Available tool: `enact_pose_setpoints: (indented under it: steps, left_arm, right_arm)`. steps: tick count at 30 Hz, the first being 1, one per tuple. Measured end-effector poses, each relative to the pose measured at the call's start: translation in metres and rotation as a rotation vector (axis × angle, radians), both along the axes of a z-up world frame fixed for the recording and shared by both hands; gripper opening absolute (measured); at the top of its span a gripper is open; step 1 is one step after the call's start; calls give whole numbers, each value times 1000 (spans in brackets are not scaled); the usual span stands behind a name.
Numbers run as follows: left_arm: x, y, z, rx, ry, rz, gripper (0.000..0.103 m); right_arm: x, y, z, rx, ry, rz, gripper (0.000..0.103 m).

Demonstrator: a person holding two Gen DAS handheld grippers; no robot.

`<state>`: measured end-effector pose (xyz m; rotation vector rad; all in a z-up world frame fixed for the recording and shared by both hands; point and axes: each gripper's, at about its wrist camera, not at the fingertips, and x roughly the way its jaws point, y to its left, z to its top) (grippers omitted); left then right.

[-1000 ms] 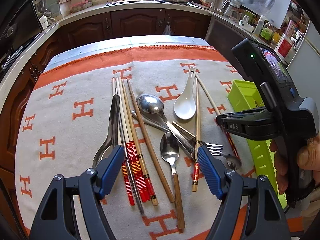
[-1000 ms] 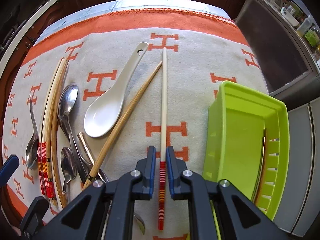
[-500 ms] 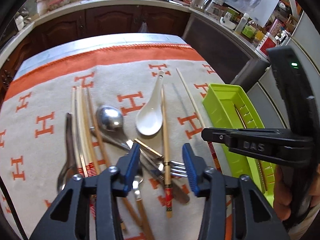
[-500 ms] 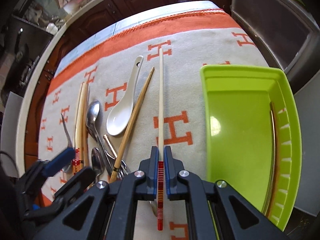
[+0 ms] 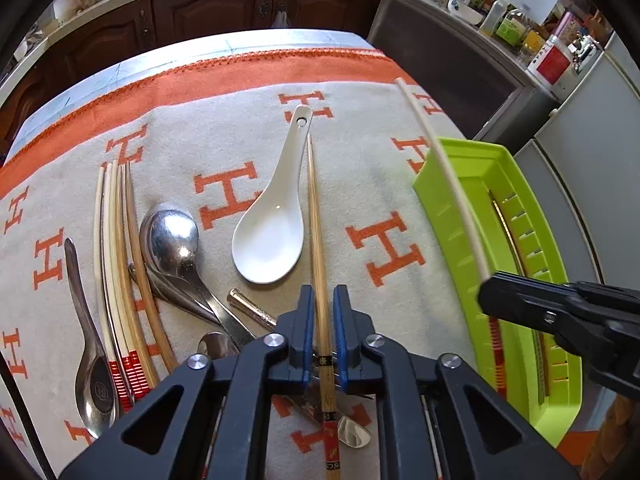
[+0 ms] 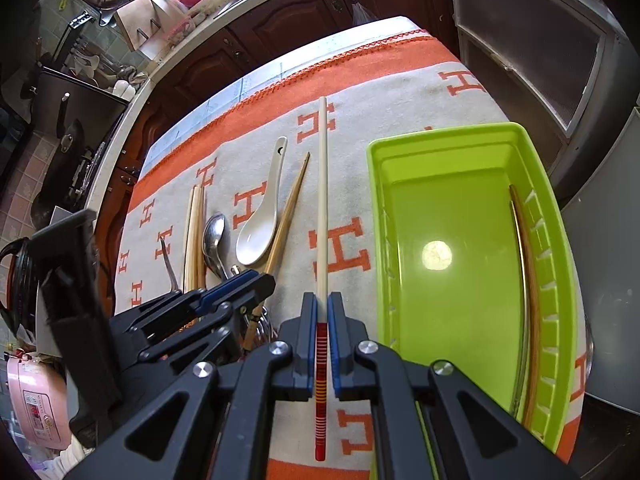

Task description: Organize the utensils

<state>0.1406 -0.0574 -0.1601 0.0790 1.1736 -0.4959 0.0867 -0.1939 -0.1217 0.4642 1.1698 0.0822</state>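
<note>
Table (image 5: 248, 42) bears blanket (image 5: 224, 128), utensils, green tray (image 6: 460, 216).

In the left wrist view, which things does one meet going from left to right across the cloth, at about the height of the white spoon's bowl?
Metal spoon handle → bundle of pale chopsticks → large metal spoon → white ceramic spoon → bamboo chopstick between the left gripper's fingers → white chopstick in the right gripper → green tray.

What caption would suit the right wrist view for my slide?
Right gripper holds a cream chopstick in its jaws, beside the green tray.
</note>
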Motion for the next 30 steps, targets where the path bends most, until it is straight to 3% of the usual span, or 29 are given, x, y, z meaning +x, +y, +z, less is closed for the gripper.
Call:
enact_pose_setpoints:
  steps: [8, 16, 23, 28, 30]
  left_arm:
    - [-2, 0, 5, 23, -22, 38, 4]
    - [-27, -5, 59, -60, -38, 9, 4]
    - [-54, -43, 104, -149, -27, -85, 4]
    - [-70, -79, 105, -171, 30, -146, 5]
    - [-76, -89, 99, -158, 51, -163, 13]
  right_arm:
    - [-17, -11, 9, 41, -34, -20, 5]
    - [-42, -32, 26, 69, -70, -56, 5]
    - [-65, -53, 37, -30, -70, -91, 6]
    - [-72, -62, 41, -96, -72, -97, 6]
    - [-74, -65, 42, -114, -73, -105, 6]
